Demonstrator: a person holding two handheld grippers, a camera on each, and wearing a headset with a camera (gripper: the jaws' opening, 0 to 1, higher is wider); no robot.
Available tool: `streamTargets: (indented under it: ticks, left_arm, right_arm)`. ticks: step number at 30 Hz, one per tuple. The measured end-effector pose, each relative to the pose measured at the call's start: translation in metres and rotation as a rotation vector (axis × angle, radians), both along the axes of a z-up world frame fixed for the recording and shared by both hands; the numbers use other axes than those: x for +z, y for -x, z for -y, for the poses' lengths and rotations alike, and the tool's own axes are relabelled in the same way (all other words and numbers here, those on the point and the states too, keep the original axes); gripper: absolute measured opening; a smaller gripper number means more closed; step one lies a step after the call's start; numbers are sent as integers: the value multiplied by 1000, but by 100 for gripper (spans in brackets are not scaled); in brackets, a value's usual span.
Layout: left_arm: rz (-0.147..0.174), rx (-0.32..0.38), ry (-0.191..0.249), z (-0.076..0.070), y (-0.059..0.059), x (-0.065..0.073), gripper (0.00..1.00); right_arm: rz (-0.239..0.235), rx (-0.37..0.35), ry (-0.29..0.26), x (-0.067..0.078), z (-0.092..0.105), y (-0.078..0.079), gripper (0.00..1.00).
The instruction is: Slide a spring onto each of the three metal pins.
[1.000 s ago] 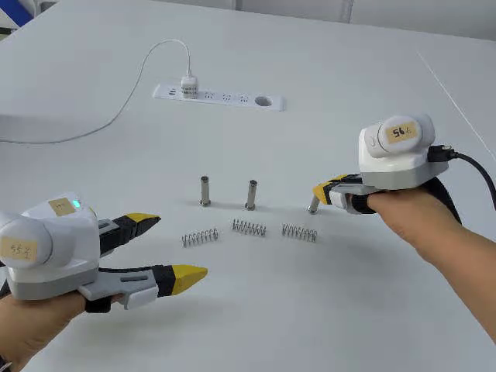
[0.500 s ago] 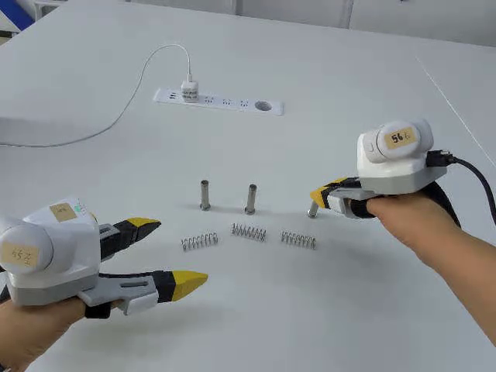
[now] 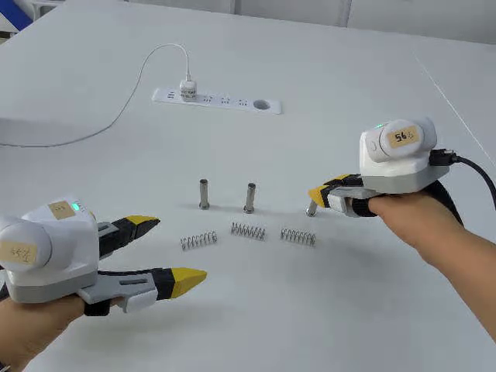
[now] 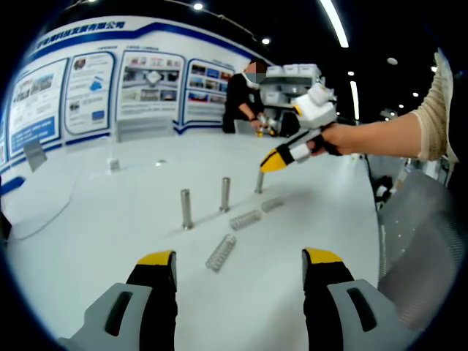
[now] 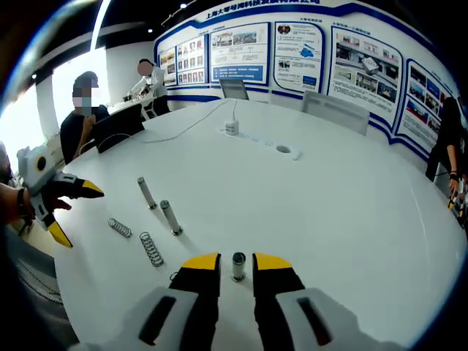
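Three short metal pins stand in a row on the white table: left pin [image 3: 204, 194], middle pin [image 3: 249, 198], right pin [image 3: 311, 208]. In front of them lie three springs [image 3: 199, 240] [image 3: 249, 230] [image 3: 298, 237], each flat on the table. My right gripper [image 3: 318, 195] sits at the right pin [image 5: 238, 265]. Its jaws flank the pin with a narrow gap on each side. My left gripper [image 3: 167, 249] hovers open at the near left, short of the left spring [image 4: 221, 251], with nothing between its fingers.
A white power strip [image 3: 217, 99] with a plug and a cable lies at the back of the table. People stand beyond the table [image 5: 351, 219] in both gripper views. A black cable [image 3: 473, 167] trails from the right gripper.
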State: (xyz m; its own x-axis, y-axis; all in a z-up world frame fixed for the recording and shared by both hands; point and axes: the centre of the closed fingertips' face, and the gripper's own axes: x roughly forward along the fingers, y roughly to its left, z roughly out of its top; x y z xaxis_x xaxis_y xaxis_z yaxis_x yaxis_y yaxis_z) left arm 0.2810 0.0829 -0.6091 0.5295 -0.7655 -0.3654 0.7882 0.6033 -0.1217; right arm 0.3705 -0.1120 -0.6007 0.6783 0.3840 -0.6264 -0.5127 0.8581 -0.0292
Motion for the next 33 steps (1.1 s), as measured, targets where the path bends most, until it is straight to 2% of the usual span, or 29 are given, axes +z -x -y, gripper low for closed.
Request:
streamTargets:
  ticks: [17,33]
  left_arm:
    - [6,5,2,-1,-2,2,71]
    - [3,4,-1,-1,-2,1,71]
  right_arm:
    - [38,55,11,15,-2,13,20]
    - [25,147,6,13,-14,32,20]
